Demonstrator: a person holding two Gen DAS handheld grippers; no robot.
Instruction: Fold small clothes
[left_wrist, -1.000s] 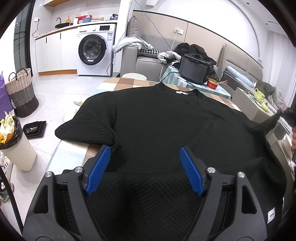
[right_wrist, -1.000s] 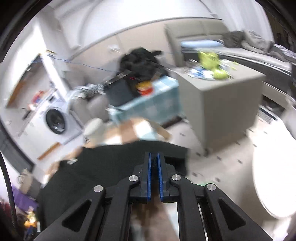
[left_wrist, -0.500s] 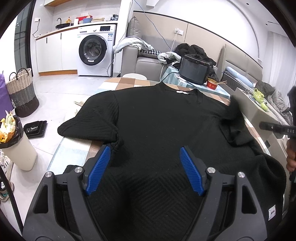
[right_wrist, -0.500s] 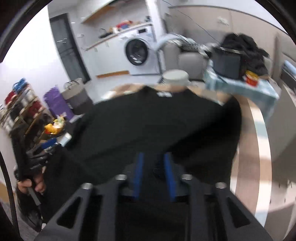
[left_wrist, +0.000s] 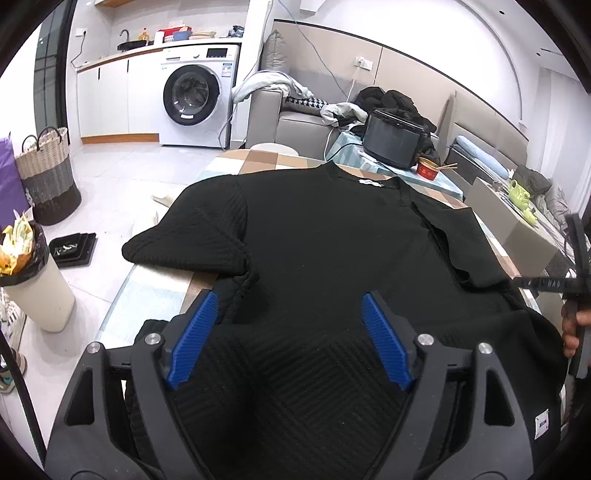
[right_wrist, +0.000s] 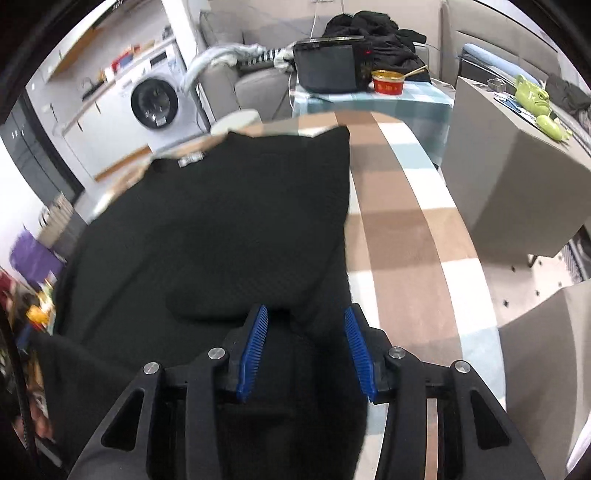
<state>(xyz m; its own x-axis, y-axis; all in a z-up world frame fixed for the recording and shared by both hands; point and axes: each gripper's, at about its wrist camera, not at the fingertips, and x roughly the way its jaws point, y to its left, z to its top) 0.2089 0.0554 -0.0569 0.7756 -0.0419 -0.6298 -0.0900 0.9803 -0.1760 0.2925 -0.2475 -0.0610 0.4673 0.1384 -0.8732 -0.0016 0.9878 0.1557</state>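
Both grippers stand with their blue pads apart and nothing pinched between them: the left gripper (left_wrist: 286, 339) hangs wide open over the near hem of the black top (left_wrist: 332, 251), and the right gripper (right_wrist: 306, 347), whose jaws have just been opening, hovers over the right edge of the same garment with cloth below the pads but not pressed by them. One garment is in view, a black short-sleeved knit with a raised chevron texture, lying flat on the checked table (right_wrist: 402, 229), neck at the far end and hem nearest the cameras. Its right sleeve (left_wrist: 454, 240) is already turned inward over the body, leaving a straight folded edge along that side; its left sleeve (left_wrist: 192, 236) is spread outward and overhangs the left edge of the table. I judge the cloth to be soft, limp and fairly thick, so it should be light, hold a crease only loosely, and sag or slide wherever it is not supported; it is in no way fragile. The textured knit should give the ribbed pads good bite. The sensible places to grip are the cuff of the spread sleeve and the hem corner on that side, so that side folds in as one panel. Counted: one top, two sleeves, two grippers.
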